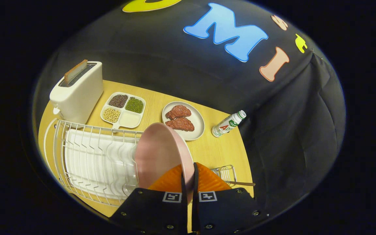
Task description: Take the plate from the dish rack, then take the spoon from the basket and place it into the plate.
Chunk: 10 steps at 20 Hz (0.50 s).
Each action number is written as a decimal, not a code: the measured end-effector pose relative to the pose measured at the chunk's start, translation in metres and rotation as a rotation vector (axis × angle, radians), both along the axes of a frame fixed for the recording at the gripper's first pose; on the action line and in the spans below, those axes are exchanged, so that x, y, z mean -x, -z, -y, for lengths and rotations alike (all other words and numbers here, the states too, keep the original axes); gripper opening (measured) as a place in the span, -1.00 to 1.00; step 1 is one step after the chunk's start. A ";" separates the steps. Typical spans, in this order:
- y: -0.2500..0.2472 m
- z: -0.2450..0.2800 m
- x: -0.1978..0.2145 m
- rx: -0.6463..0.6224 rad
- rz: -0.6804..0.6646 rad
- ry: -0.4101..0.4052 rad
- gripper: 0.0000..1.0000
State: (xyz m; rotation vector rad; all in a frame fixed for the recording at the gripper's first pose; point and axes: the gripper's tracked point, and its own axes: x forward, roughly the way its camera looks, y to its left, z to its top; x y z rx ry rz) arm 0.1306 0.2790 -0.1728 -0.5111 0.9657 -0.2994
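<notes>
Both fingers of your hand-held gripper [188,182] clamp the pink plate [160,153] on edge, dish rack [90,160] at nine o'clock.

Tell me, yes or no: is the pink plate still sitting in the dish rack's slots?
No: the pink plate is clamped on edge between the hand-held gripper fingers, lifted beside the dish rack.

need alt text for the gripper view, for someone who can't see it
The tongs are shut on the rim of a pink plate, held on edge just over the white dish rack. Beyond on the wooden table sit a toaster, a divided tray of beans, a plate of meat and a bottle.
</notes>
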 end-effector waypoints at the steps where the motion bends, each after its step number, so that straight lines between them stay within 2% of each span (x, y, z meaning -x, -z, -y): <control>1: -0.002 -0.004 -0.005 0.023 0.015 -0.011 -0.90; 8: -0.010 -0.019 -0.015 0.115 0.108 -0.042 -0.90; 10: -0.020 -0.016 -0.013 0.142 0.149 -0.021 -0.90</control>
